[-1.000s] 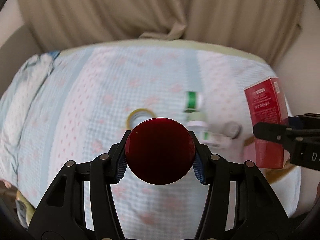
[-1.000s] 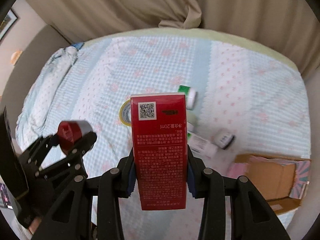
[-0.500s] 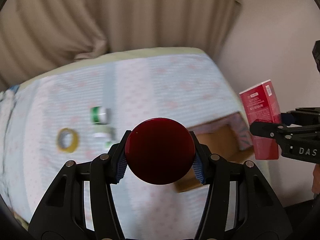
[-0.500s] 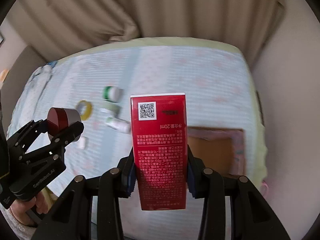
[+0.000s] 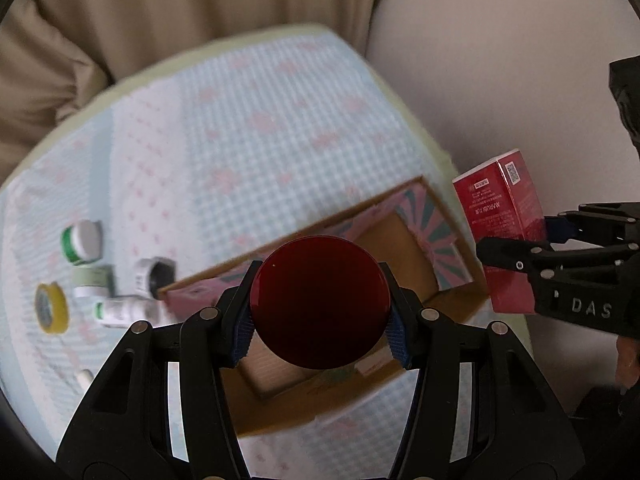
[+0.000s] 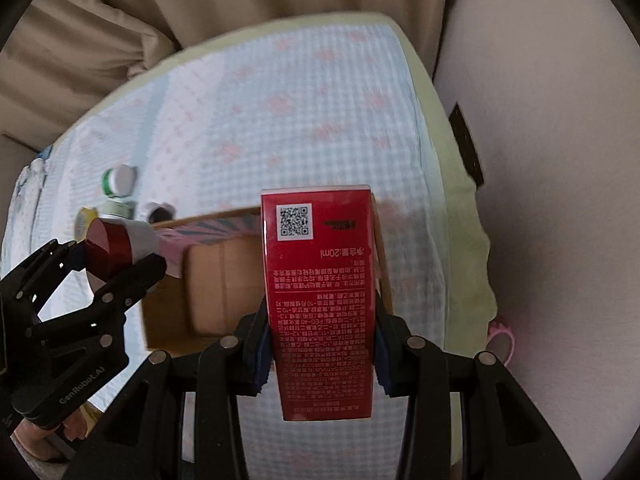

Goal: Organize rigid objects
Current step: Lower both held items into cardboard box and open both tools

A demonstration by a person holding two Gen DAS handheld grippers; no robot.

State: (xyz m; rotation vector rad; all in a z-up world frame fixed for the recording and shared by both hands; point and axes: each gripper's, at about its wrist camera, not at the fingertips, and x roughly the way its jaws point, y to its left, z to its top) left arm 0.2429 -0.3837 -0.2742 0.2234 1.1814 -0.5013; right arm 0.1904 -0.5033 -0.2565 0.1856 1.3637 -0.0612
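Both of my hands have swung across the bed [image 5: 256, 128] since a second ago: the loose items that sat ahead of me now lie far left, and the open cardboard box [image 5: 404, 248] sits under my grippers.

Going left to right: the yellow tape roll [image 5: 51, 309] and the small bottles [image 5: 120, 310] remain on the bedspread near the bed's left side, just beside the box's left corner. My left gripper [image 5: 320, 312] is clamped on the dark red round jar [image 5: 320, 306], pads pressing both its sides, above the box's near-left part. My right gripper [image 6: 320, 354] is closed tight on the red carton [image 6: 320, 300], held upright over the box's right wall.

I judge this the carry-to-box step, nearly over. Next I would lower each item inside the walls and let go, one at a time, so my grippers don't crowd.

Room is tight on the right: the box lies close to the bed's right edge, with the wall [image 6: 560, 160] just beyond. The box floor looks bare.
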